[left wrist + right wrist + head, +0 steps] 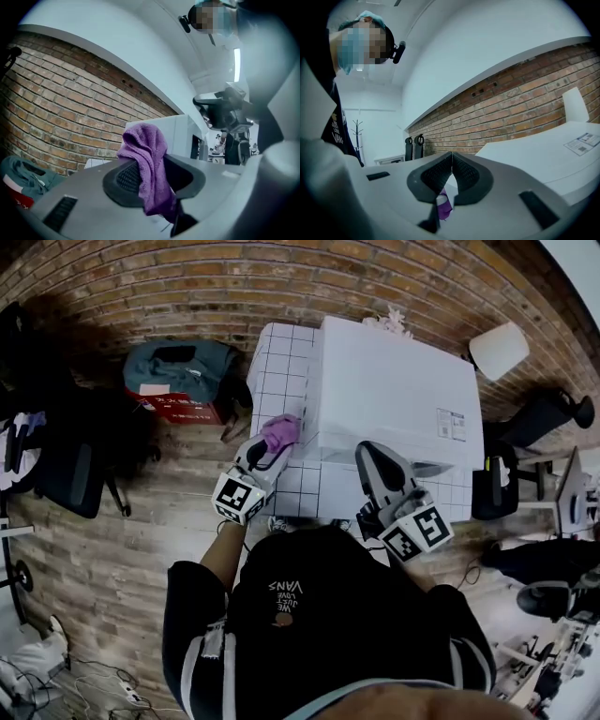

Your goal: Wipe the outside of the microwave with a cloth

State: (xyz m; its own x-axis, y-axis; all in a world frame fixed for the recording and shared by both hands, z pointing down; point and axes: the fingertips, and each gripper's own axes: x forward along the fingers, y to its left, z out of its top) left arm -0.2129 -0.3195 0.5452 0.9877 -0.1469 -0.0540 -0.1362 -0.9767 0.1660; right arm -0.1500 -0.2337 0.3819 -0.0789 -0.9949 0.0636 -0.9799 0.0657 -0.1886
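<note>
Purple terry cloth (281, 432) pinched in left gripper (267, 450) jaws beside white boxy microwave (394, 390) on white tiled worktop (279, 357); right gripper (451, 158) jaws closed, empty.

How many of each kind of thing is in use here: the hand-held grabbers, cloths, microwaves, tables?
grippers: 2, the left gripper and the right gripper
purple cloth: 1
white microwave: 1
tiled table: 1
Total: 5

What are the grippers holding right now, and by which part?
The left gripper clamps the purple cloth by its bunched middle, a fold sticking out past the jaws. The right gripper is shut, holding nothing.
</note>
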